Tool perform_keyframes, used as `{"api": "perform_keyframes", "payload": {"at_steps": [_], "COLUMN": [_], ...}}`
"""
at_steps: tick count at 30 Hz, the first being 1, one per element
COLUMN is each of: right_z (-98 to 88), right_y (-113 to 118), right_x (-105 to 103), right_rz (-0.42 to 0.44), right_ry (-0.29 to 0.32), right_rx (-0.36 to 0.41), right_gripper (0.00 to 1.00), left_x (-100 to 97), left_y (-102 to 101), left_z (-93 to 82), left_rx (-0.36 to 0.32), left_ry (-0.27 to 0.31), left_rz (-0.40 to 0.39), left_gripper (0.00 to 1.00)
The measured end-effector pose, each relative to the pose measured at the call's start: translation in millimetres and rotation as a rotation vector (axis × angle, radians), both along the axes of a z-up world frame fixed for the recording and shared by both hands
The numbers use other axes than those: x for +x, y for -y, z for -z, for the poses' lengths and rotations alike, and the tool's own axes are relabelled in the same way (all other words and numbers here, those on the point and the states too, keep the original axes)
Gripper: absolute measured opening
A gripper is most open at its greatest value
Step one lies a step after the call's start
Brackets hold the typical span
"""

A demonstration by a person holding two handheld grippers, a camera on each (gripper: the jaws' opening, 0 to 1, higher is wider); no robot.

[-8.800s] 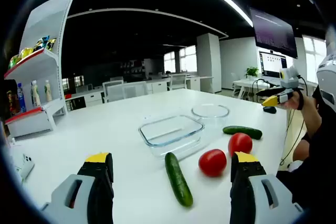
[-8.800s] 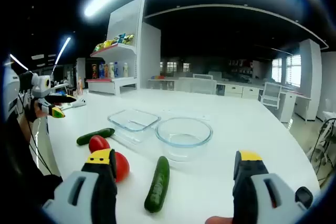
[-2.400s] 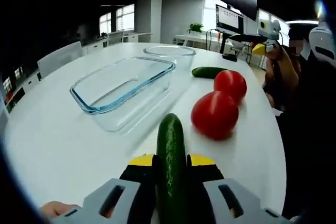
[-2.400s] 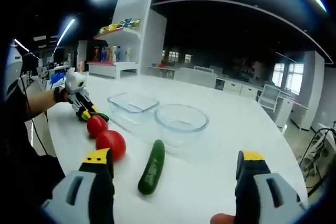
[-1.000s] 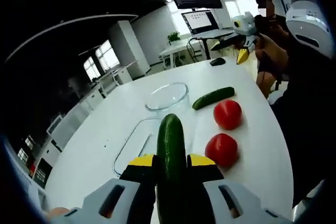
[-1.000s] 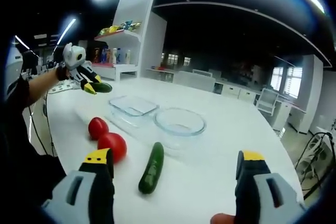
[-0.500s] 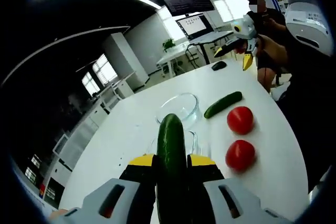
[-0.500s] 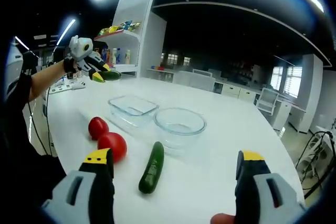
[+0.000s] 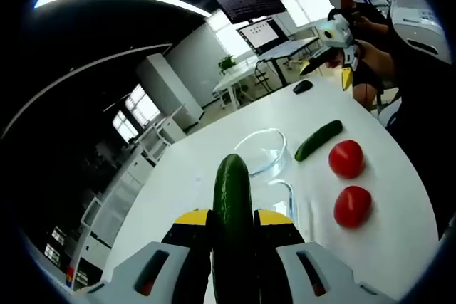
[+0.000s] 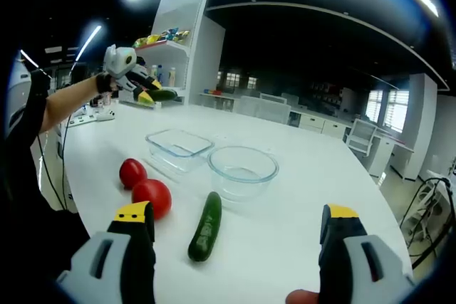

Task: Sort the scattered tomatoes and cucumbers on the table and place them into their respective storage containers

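Observation:
My left gripper [image 9: 233,217] is shut on a dark green cucumber [image 9: 233,208], held in the air above the white table [image 9: 192,176]. In the right gripper view that gripper [image 10: 147,96] and its cucumber [image 10: 164,95] hang above and left of the rectangular glass container [image 10: 179,149]. Beside the container stands a round glass bowl [image 10: 242,169]. Two tomatoes [image 10: 132,172] [image 10: 151,197] and a second cucumber [image 10: 205,226] lie on the table in front of my right gripper [image 10: 235,222], which is open and holds nothing.
A white shelf unit [image 10: 174,44] with bottles and snack bags stands behind the table's far left. In the left gripper view a person [image 9: 406,48] stands at the table's right edge, and desks with a monitor [image 9: 263,33] lie beyond.
My left gripper has carried the cucumber higher and farther along, toward the space over the rectangular container. The right gripper and the items on the table have stayed put.

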State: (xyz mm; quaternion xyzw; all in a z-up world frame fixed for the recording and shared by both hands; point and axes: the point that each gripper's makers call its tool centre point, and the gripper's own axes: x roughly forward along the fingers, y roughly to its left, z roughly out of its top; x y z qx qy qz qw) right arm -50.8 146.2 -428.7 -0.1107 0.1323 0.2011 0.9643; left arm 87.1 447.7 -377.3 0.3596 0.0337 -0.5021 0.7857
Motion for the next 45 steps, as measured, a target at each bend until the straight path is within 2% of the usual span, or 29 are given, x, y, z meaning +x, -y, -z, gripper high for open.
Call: {"api": "perform_keyframes", "payload": {"at_steps": [14, 15, 22, 36, 40, 44, 45], "right_z": [-3.0, -2.9, -3.1, -2.8, -2.0, -1.4, -1.5], "right_y": [4.3, 4.5, 7.1, 9.9, 9.6, 9.4, 9.1], "right_x": [-4.1, -4.3, -4.9, -5.7, -6.5, -7.1, -7.2], "right_rz": [0.01, 0.01, 0.019, 0.027, 0.028, 0.029, 0.028], "right_ry": [0.006, 0.006, 0.008, 0.006, 0.004, 0.003, 0.003], "right_rx": [-0.003, -0.004, -0.005, -0.007, -0.009, -0.012, -0.012], "right_gripper": [0.92, 0.92, 0.92, 0.92, 0.92, 0.92, 0.92], "left_x": [20.3, 24.5, 35.8, 55.8, 53.7, 57.3, 52.7], "left_y": [14.4, 14.2, 15.8, 26.0, 29.8, 32.1, 33.9], "left_z": [15.2, 18.7, 32.5, 75.2, 90.5, 105.4, 109.7], "left_rx": [0.027, 0.045, 0.072, 0.133, 0.154, 0.164, 0.173], "left_ry": [-0.005, 0.008, 0.0, -0.017, -0.038, -0.069, -0.074], "left_rz": [0.027, 0.023, 0.025, 0.044, 0.079, 0.073, 0.076], "left_gripper": [0.22, 0.22, 0.22, 0.22, 0.22, 0.22, 0.22]}}
